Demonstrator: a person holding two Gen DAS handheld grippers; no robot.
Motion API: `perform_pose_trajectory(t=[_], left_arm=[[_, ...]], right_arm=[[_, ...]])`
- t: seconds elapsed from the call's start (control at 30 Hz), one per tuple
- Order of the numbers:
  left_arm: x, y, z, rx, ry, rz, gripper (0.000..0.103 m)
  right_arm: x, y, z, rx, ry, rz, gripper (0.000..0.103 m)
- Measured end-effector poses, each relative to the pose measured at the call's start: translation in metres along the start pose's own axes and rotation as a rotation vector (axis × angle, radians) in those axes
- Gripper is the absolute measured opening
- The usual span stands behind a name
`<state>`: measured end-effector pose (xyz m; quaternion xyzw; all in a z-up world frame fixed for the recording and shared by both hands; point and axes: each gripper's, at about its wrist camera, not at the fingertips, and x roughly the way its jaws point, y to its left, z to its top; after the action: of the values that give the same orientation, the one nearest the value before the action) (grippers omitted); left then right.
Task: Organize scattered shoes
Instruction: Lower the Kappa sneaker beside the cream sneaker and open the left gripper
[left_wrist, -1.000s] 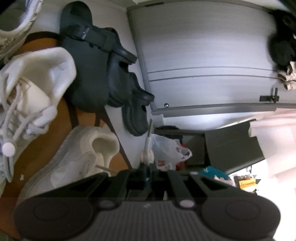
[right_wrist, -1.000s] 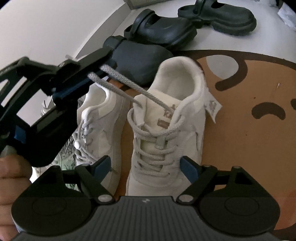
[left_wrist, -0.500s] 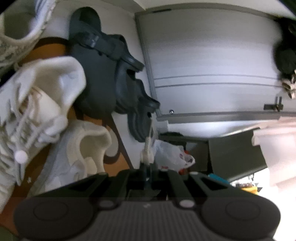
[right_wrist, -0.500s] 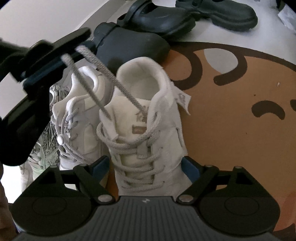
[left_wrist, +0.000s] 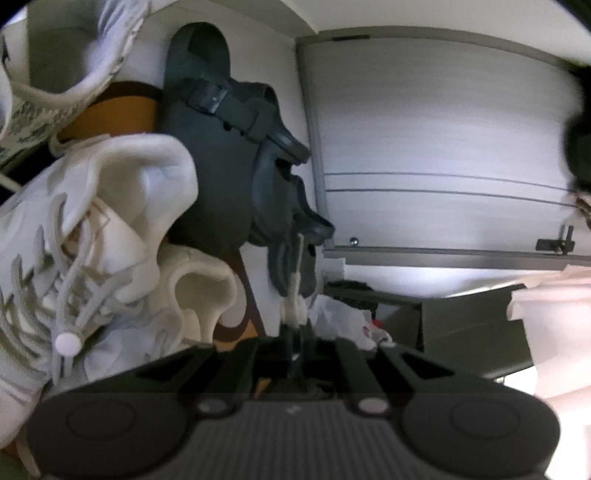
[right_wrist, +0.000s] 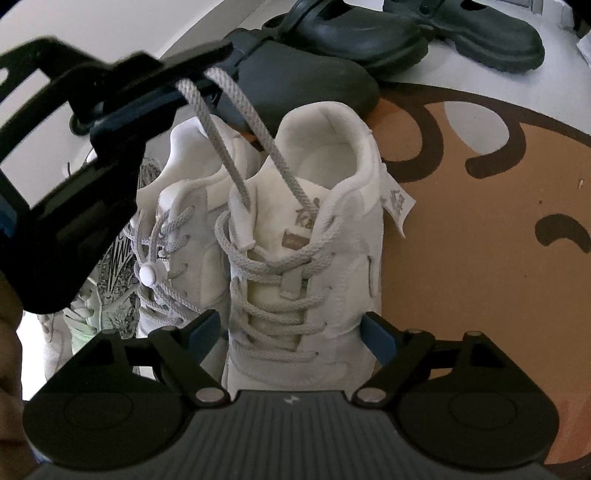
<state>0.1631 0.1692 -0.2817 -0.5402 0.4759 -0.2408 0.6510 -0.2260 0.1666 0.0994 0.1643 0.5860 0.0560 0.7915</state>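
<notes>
On the brown cartoon-face floor mat (right_wrist: 480, 206), the cream lace-up sneaker (right_wrist: 306, 266) stands heel-away between the fingers of the right gripper (right_wrist: 291, 325), jaws spread wide w/ a blue pad either side of the shoe, not clearly touching. Left gripper (right_wrist: 195, 79) is clamped on the sneaker's grey woven lace (right_wrist: 258, 129), both strands pulled taut up & away from the tongue. Second white sneaker w/ toggle lace (right_wrist: 177, 236) sits just beside, on the left; a patterned white/green sneaker (right_wrist: 107, 280) further left. Dark rubber clogs (right_wrist: 354, 33) lie behind on the floor.

Step in hand, as I judge: positioning the cream sneaker next to its neighbour by the lace. Next move needs lace tension kept low so the shoe doesn't tip, & right jaws closing squarely on the sides if lifting.
</notes>
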Motion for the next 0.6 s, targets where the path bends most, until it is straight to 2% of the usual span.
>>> perform_pose_trajectory(t=[0.03, 0.13, 0.3, 0.37, 0.4, 0.5, 0.6], left_arm=[[0.000, -0.001, 0.000, 0.004, 0.007, 0.017, 0.004], [-0.001, -0.001, -0.001, 0.000, 0.024, 0.063, 0.018], [-0.008, -0.006, 0.001, 0.021, 0.011, 0.200, 0.052], [-0.012, -0.009, 0.001, 0.036, 0.002, 0.236, 0.058], [-0.016, -0.012, 0.001, 0.049, -0.008, 0.251, 0.058], [-0.023, -0.014, 0.000, 0.064, -0.031, 0.256, 0.066], [-0.034, -0.019, -0.004, 0.104, -0.109, 0.317, 0.067]], right_arm=[[-0.001, -0.003, 0.001, 0.014, 0.001, 0.009, 0.086], [-0.010, -0.003, 0.004, 0.009, -0.019, -0.010, 0.086], [-0.038, -0.010, 0.011, -0.011, -0.038, -0.033, 0.086], [-0.056, -0.019, 0.015, -0.019, -0.051, -0.033, 0.086], [-0.065, -0.023, 0.017, -0.023, -0.058, -0.034, 0.086], [-0.092, -0.036, 0.023, -0.036, -0.078, -0.034, 0.086], [-0.114, -0.051, 0.031, -0.043, -0.102, -0.029, 0.086]])
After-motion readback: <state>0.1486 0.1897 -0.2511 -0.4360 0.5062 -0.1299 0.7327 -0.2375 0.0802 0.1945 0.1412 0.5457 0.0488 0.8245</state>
